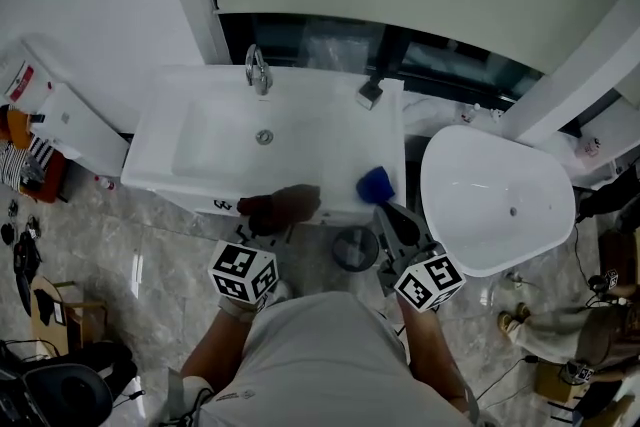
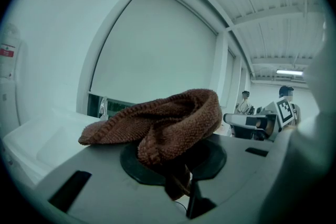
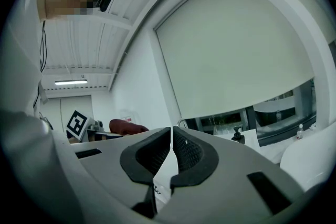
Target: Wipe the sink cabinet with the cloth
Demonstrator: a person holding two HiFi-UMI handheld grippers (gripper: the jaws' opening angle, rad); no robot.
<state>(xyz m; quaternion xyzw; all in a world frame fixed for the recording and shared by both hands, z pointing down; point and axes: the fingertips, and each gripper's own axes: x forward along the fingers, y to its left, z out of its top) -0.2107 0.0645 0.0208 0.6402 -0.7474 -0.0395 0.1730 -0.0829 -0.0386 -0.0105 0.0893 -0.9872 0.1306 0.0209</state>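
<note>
Our left gripper [image 2: 176, 165] is clamped on the brown cloth [image 2: 168, 118], which bunches up over its jaws. From the head view, the cloth sits at the front edge of the sink cabinet [image 1: 185, 197]. Our right gripper [image 3: 171, 157] has its jaws pressed together on nothing, near a blue thing [image 1: 376, 185] at the front right corner.

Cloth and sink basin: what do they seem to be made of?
The cloth looks like brown terry or microfibre: matte, with a nubby looped pile and a ribbed hem, folding limply. The sink basin looks like glazed white ceramic, though cast resin is possible: smooth, glossy, with soft reflections. The faucet looks like polished chromed metal.
</note>
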